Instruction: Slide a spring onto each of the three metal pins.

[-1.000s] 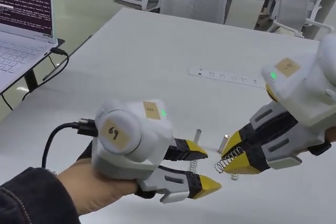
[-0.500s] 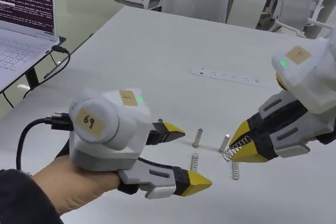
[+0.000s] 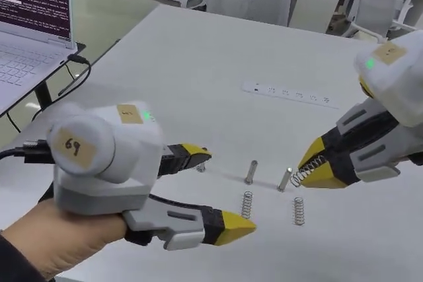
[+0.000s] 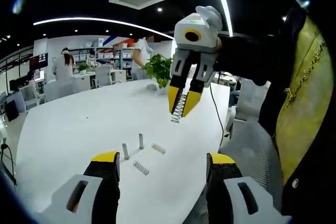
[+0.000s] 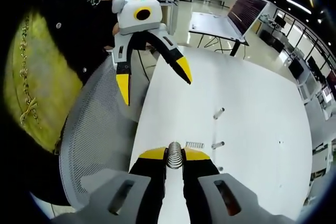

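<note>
One broad white tabletop (image 3: 198, 64) carries everything, with an open silver laptop (image 3: 26, 37) off its left edge and a long white power strip (image 3: 291, 95) lying farther back. Next in bulk, the white-bodied, yellow-tipped left gripper (image 3: 231, 191) hovers low over the near side, its jaws spread wide and holding nothing. The matching right gripper (image 3: 303, 175) reaches in from the right, jaws pressed onto a thin coiled steel spring (image 3: 308, 168). That spring sticks out tilted, its free end just beside the top of a short upright metal pin (image 3: 284, 179). A second bare pin (image 3: 251, 172) stands just left of it. A small stub (image 3: 200, 168) past the left gripper's upper jaw may be the third, though I cannot tell. One loose spring (image 3: 246, 204) lies near the second pin and another loose spring (image 3: 298, 211) near the first, and neither clear pin wears a coil yet. The risk, as I judge it, is that the tilted coil meets the pin off-axis and catches its rim, tipping the pin over, or that the spring bows and flicks out of the pinch
</note>
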A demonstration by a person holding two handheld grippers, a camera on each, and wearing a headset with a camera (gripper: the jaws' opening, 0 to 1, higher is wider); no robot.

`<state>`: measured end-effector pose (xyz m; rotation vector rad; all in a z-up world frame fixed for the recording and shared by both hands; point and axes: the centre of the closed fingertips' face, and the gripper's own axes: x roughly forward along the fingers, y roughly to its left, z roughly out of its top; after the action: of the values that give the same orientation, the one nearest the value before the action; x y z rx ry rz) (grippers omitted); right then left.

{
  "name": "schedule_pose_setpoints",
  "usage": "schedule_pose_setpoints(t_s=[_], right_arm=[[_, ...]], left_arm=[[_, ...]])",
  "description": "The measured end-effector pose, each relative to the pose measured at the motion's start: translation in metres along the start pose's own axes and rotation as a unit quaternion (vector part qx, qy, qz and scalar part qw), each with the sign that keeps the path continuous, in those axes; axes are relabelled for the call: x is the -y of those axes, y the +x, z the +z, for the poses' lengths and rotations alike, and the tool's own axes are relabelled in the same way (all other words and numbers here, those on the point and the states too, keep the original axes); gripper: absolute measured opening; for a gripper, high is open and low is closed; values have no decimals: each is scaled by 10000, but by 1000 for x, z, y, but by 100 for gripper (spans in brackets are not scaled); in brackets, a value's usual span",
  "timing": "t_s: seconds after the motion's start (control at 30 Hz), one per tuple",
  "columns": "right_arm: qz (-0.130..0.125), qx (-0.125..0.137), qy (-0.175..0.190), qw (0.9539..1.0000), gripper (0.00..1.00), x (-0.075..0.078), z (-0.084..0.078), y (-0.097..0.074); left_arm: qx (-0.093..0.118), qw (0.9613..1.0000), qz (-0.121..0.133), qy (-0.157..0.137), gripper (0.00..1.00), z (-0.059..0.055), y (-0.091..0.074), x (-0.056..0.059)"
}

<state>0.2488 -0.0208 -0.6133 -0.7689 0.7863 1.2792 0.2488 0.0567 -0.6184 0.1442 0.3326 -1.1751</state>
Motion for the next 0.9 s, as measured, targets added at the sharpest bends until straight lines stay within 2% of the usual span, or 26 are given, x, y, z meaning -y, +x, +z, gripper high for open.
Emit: schedule_pose_setpoints(t_s=[0.33, 0.57, 0.67, 0.8, 0.9], right_arm=[[-204, -105, 73, 9997, 8, 27, -8, -7], [-256, -261, 157, 9992, 8, 48, -16, -2], [-318, -464, 118, 9983, 8, 58, -23, 2], [-297, -516, 181, 9981, 8, 66, -25, 6], [-302, -652, 215, 9972, 8, 75, -31, 11]], left_arm=[[70, 9998, 117, -172, 64, -4, -2, -3], [79, 9997, 156, -191, 64, -6, -3, -5], [75, 9996, 161, -197, 64, -7, -3, -6], [87, 9996, 157, -200, 64, -7, -2, -6], [87, 9997, 153, -193, 64, -8, -2, -5]])
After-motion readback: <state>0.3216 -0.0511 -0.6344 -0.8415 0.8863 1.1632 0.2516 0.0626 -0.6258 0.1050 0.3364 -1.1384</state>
